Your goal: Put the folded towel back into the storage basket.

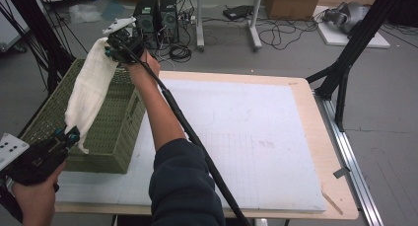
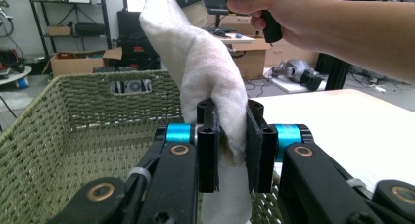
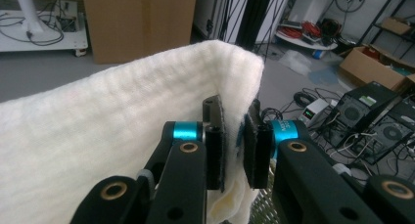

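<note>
Two grippers hold one white cloth (image 1: pixel 90 90) up in the air over a green basket (image 1: pixel 106 132) at the left side of the table (image 1: pixel 305 112). The left gripper (image 1: pixel 69 135) is near the person, low at the left, and its jaws are pinched tight on the near end of the cloth. In the left gripper view the cloth (image 2: pixel 205 72) is squeezed between the two black jaws, and a bit of it hangs down below them. The right gripper (image 1: pixel 116 43) is farther away and higher up, past the far end of the basket. Its jaws are pinched tight on the far end of the cloth (image 3: pixel 98 145). The cloth stretches between the two grippers, slanting down from far to near, above the open basket (image 2: pixel 63 131). A white mat (image 1: pixel 256 137) covers most of the table to the right of the basket.
</note>
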Motion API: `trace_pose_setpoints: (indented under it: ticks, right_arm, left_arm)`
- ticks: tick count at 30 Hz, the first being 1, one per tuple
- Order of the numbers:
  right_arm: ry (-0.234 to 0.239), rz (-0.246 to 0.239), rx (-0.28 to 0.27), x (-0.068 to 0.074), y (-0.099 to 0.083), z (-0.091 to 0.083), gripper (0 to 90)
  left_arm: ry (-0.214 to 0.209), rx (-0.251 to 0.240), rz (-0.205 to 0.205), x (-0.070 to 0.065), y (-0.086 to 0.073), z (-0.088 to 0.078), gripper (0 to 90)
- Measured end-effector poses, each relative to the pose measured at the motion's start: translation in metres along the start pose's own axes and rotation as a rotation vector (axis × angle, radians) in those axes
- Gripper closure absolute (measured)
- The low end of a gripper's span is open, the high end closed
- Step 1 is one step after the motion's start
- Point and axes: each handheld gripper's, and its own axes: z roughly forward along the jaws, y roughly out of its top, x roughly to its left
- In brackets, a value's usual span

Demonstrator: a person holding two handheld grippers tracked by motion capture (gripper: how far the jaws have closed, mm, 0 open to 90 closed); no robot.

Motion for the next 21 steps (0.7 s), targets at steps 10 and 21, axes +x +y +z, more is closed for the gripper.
trace_pose_setpoints:
  ticks: [10, 21]
  right_arm:
    - [-0.044, 0.021, 0.045, 0.013, -0.014, 0.030, 47.4]
    - [-0.045, 0.044, 0.002, 0.004, -0.043, -0.025, 44.2]
  left_arm:
    - [0.084, 0.031, -0.014, 0.007, 0.000, 0.001, 39.3]
    - [0.054, 0.001, -0.001, 0.009, 0.001, -0.001, 33.1]
